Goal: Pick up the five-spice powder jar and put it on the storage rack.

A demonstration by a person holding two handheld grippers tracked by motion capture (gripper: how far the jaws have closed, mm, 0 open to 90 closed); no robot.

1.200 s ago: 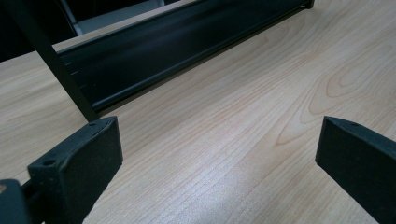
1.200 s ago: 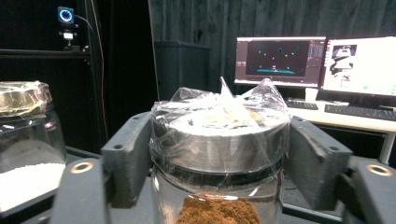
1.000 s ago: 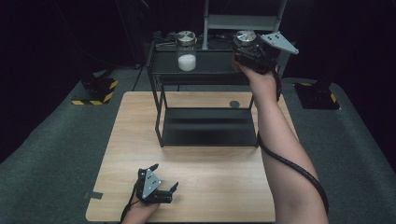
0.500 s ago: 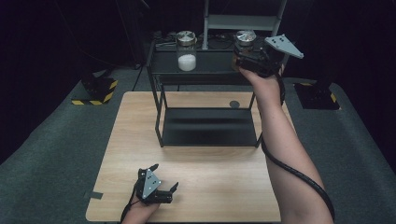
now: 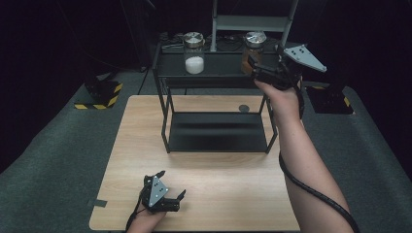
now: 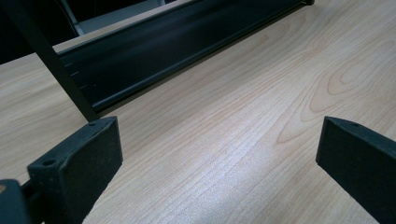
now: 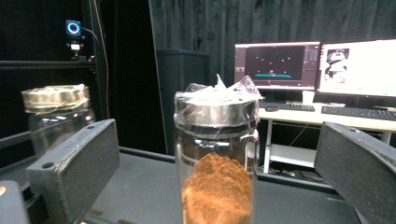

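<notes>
Brown-powder jar (image 7: pixel 216 163) (base cut off) stands between open jaws.

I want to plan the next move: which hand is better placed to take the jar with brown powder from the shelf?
The right. The right gripper is at the shelf, jaws open either side of the brown powder jar. The left gripper rests low over the table, far away.

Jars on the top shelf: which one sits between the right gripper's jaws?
The jar of brown powder, on the right; the right gripper brackets it, jaws open. The white-powder jar stands apart, left.
</notes>
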